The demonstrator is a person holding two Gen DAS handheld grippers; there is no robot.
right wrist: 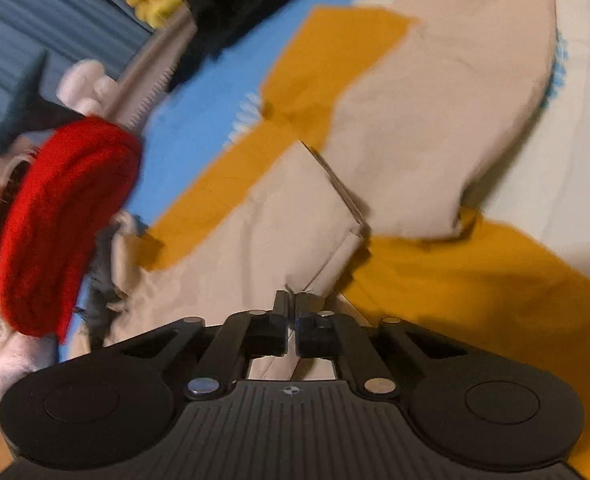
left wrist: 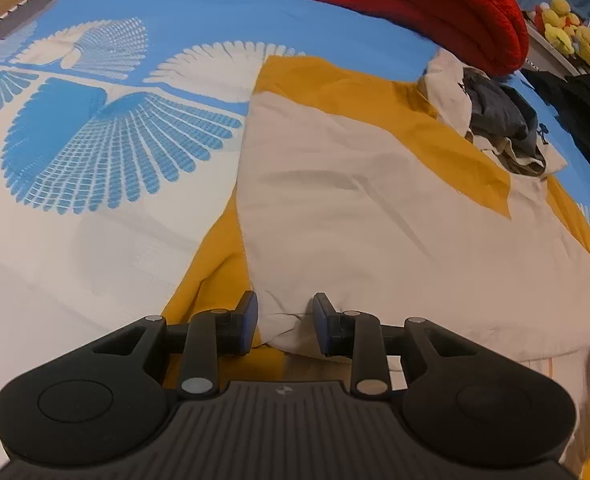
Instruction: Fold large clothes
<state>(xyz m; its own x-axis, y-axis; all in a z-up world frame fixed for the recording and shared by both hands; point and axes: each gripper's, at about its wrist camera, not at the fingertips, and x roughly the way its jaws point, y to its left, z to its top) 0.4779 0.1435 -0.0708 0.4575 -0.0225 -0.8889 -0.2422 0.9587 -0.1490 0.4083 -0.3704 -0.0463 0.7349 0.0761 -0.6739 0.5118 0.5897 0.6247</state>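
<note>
The right gripper pinches a beige garment edge, jaws nearly together; the left gripper stands narrowly parted astride its hem. The garment lies on yellow cloth. Beyond, a red blanket and clothes pile crowd the blue-and-white bedspread.

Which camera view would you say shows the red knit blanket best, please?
The left wrist view: the red knit blanket lies sharp at the top, with its ribbed texture clear, though the frame crops its upper part. In the right wrist view it sits at the left edge, smeared by motion blur.
</note>
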